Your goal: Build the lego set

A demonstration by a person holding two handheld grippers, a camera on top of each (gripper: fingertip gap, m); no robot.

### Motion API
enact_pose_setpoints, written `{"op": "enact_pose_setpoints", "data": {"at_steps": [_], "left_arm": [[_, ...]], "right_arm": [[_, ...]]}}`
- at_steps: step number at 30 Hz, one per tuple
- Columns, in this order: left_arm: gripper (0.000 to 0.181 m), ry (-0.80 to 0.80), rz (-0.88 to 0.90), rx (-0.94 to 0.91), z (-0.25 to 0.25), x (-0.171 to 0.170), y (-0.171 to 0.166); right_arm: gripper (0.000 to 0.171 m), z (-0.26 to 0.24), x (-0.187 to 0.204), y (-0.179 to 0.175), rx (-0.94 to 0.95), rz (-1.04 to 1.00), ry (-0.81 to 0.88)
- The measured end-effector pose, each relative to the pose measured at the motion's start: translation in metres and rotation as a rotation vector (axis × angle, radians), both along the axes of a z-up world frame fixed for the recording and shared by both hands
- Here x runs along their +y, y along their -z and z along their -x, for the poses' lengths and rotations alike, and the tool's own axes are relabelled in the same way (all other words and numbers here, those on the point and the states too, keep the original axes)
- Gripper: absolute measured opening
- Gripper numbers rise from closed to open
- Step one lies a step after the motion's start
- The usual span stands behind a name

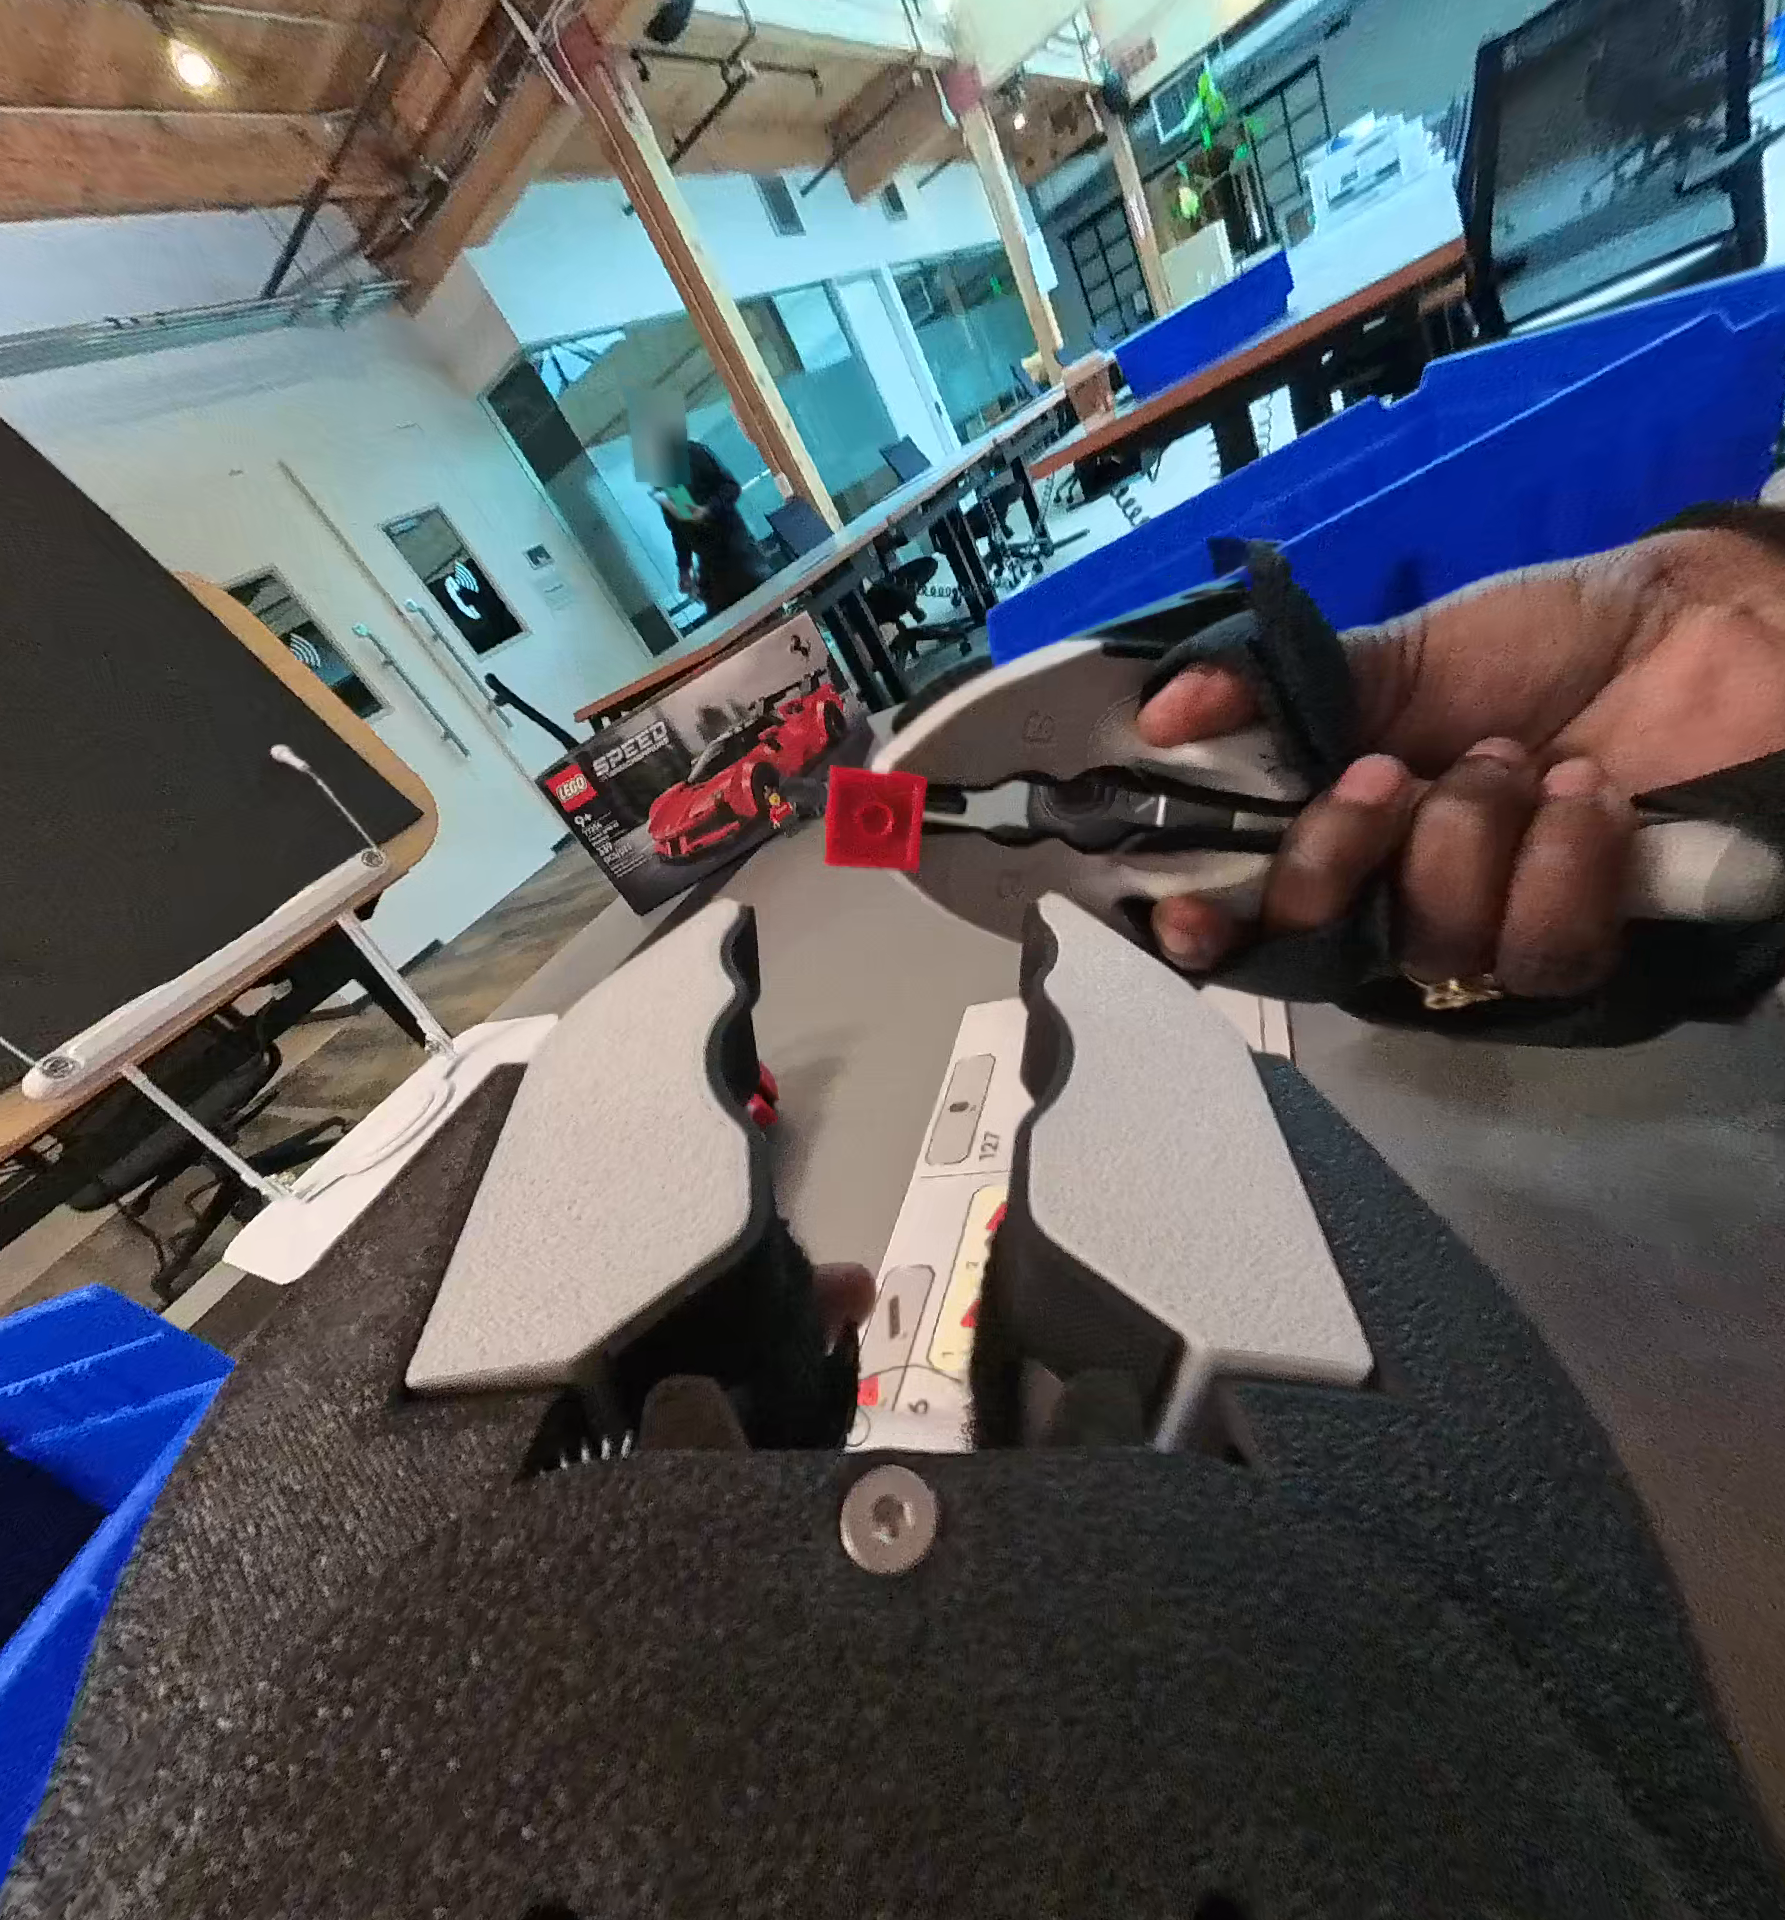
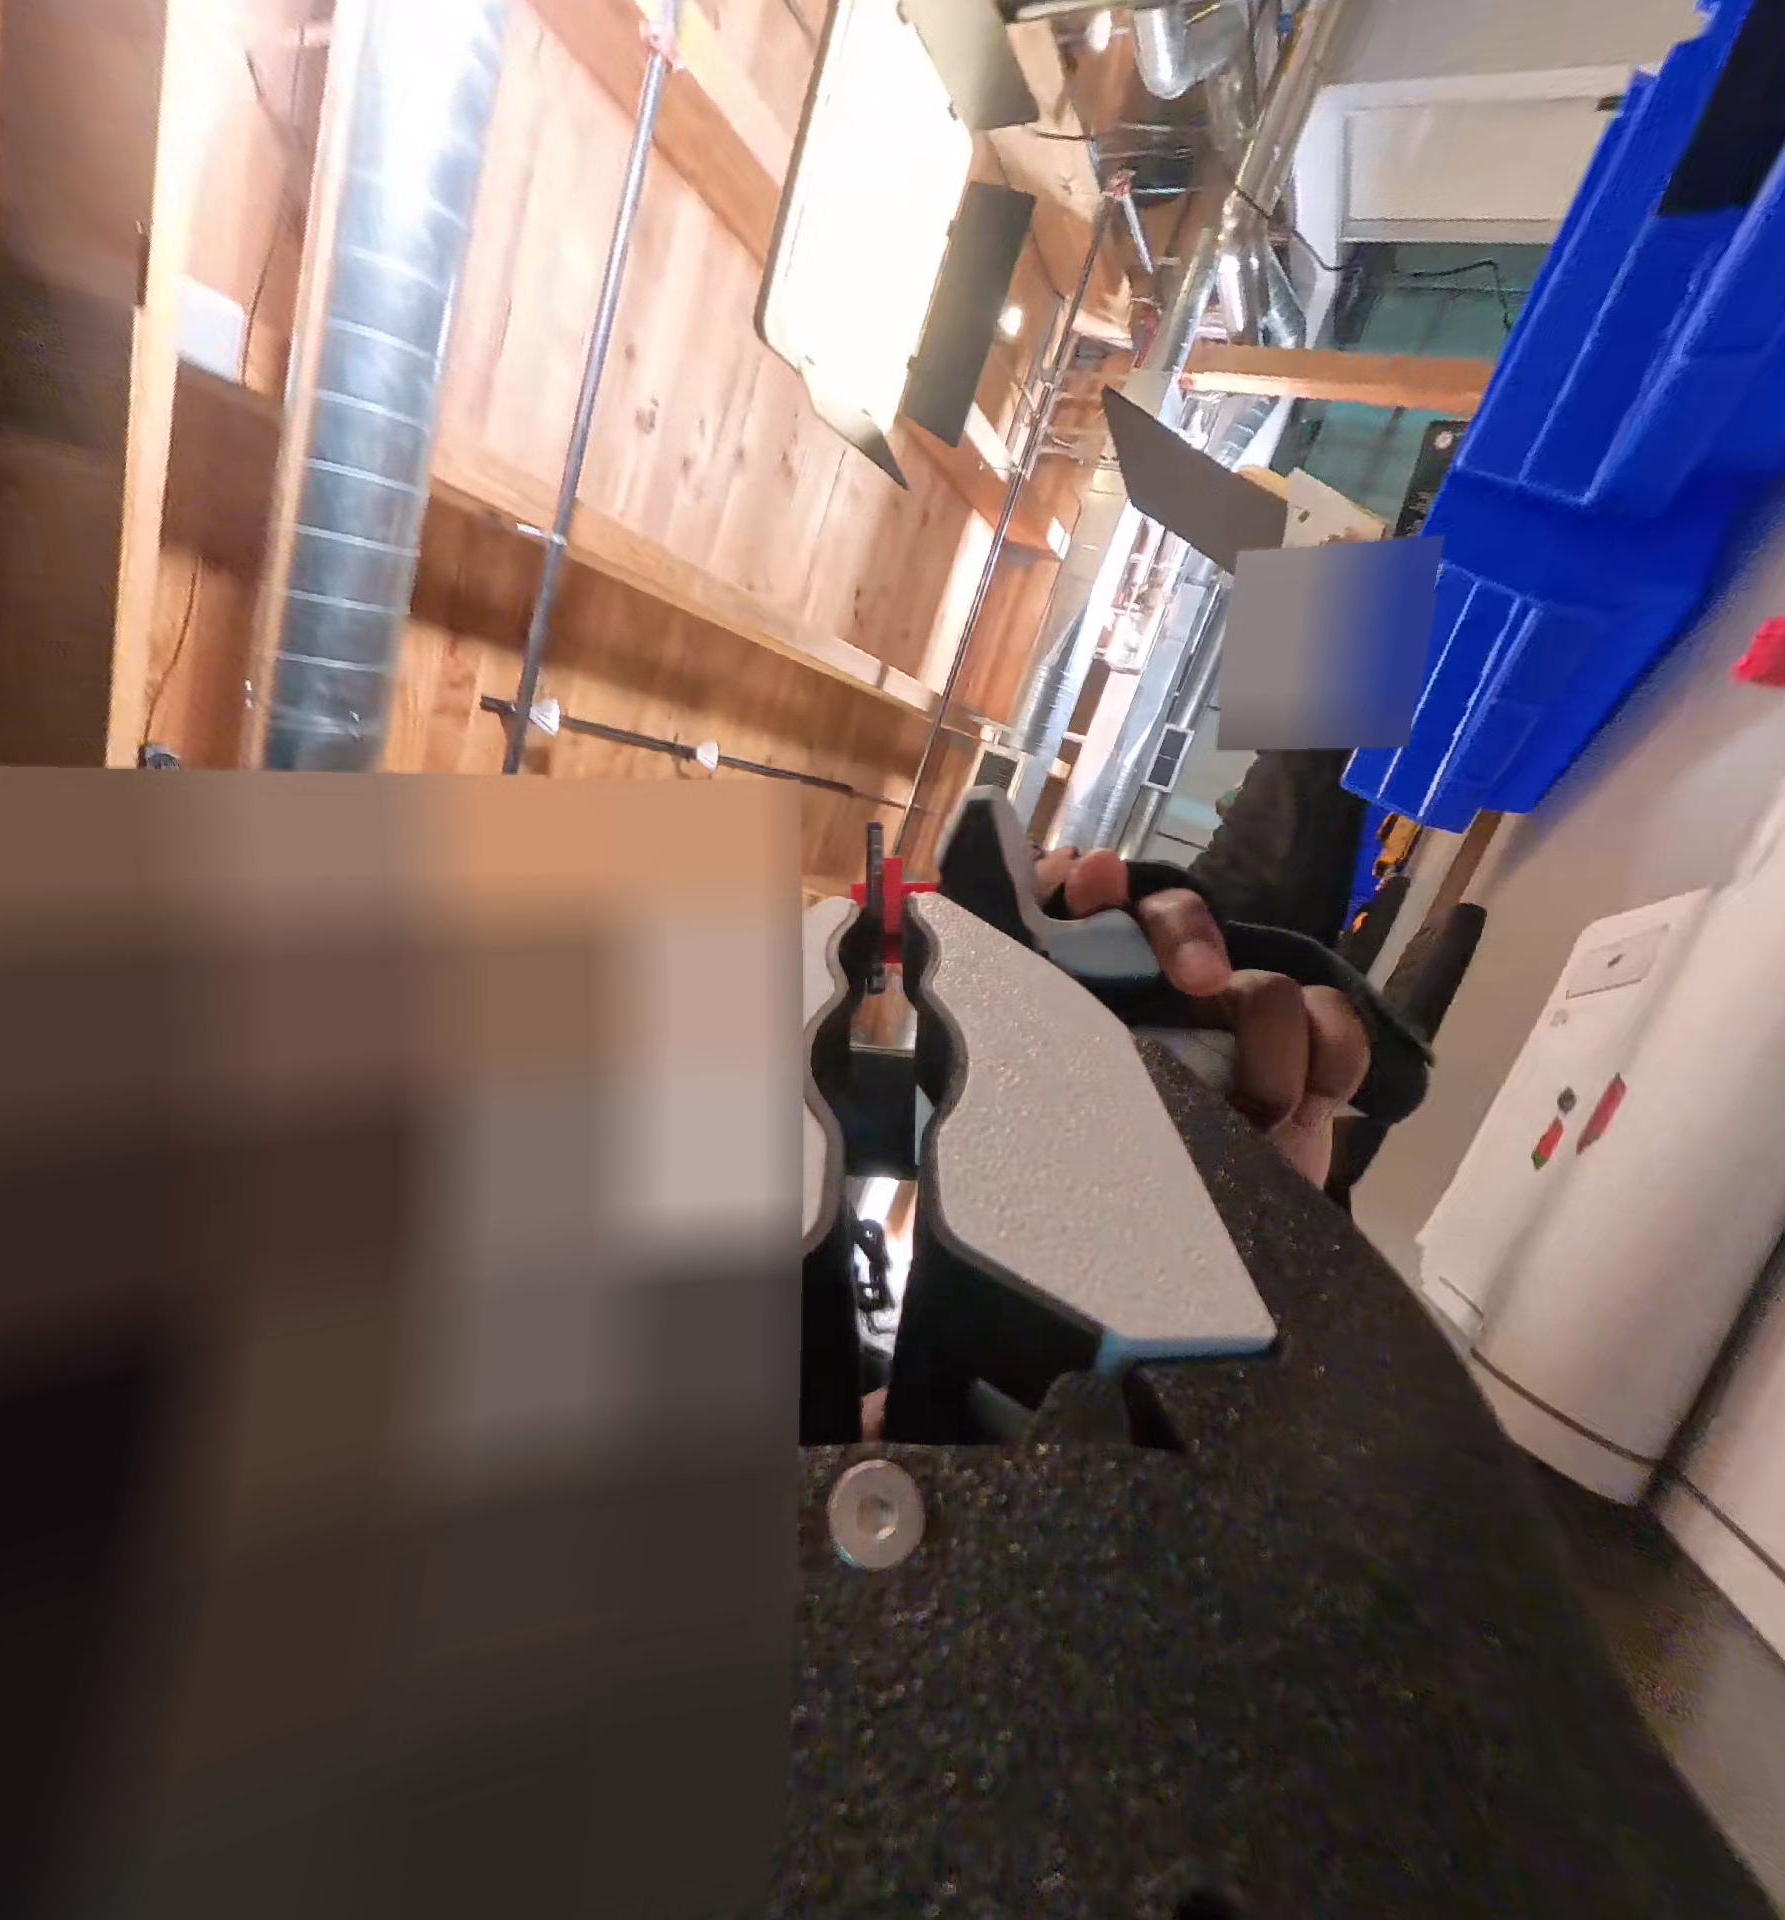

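Where the red plate (image 1: 875, 816) is: up in the air over the table, pinched at one edge by the tips of the right tongs (image 1: 929, 805), well above the open left ones
Red plate shape: small flat square of glossy plastic, with what looks like a single round stud on the face turned towards us
Right tongs: closed down tight on that plate. We see smooth grey curved arms, with a hand (image 1: 1553, 790) in a black fingerless glove wrapped round the grip
Right wrist view: same pinch seen edge-on, with a thin dark strip across the red. We can't tell what that strip is
Left tongs (image 1: 893, 925): spread wide with nothing between the tips. They're flat grey plates with a grainy finish and wavy black inner edges, on a speckled black body
Small red bit (image 1: 761, 1107): just beside the inner edge of the left-hand plate. Touching or not, we can't tell
Table (image 1: 1490, 1195): smooth matte grey
Instruction booklet (image 1: 961, 1122): white printed page lying flat, showing through the gap
Lego box (image 1: 701, 790): dark cardboard with a red car on it, standing beyond the plate
Blue bin (image 1: 1490, 488): hard ribbed plastic, behind the hand
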State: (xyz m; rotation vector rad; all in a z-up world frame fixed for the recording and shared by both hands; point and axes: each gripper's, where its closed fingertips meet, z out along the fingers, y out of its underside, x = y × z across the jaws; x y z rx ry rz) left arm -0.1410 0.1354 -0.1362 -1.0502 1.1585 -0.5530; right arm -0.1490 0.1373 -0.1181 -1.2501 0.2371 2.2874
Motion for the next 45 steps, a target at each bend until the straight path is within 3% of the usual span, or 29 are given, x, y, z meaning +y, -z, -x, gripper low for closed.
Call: {"op": "enact_pose_setpoints", "data": {"at_steps": [9, 18, 20, 23, 25, 28, 30, 34, 45], "left_arm": [[0.02, -0.023, 0.01, 0.062, 0.004, -0.001, 0.007], [0.016, 0.037, 0.002, 0.034, 0.013, -0.007, 0.005], [0.016, 0.06, 0.02, -0.007, 0.015, -0.009, 0.002], [0.016, 0.096, 0.15, -0.109, 0.022, -0.004, -0.003], [0.016, 0.157, 0.282, -0.171, 0.024, -0.004, -0.006], [0.016, 0.328, 0.495, -0.189, 0.022, -0.017, -0.003], [0.016, 0.436, 0.581, -0.183, 0.023, -0.027, -0.003], [0.016, 0.504, 0.597, -0.135, 0.02, -0.037, -0.002], [0.016, 0.498, 0.589, -0.126, 0.019, -0.039, -0.001]], "right_arm": [[0.007, 0.009, 0.002, 0.016, -0.013, 0.056, 0.015], [0.006, 0.016, -0.006, 0.015, -0.125, -0.041, 0.008], [0.015, 0.016, -0.011, 0.009, -0.158, -0.115, 0.004], [0.024, 0.014, -0.014, 0.007, -0.346, -0.31, 0.101], [0.026, 0.015, -0.019, 0.005, -0.597, -0.614, 0.211], [0.053, 0.012, -0.02, -0.004, -0.988, -1.082, 0.324], [0.059, 0.012, -0.021, -0.002, -1.128, -1.262, 0.208], [0.052, 0.021, -0.034, 0.001, -1.026, -1.237, -0.131], [0.034, 0.025, -0.035, 0.007, -1.001, -1.254, -0.178]]}}
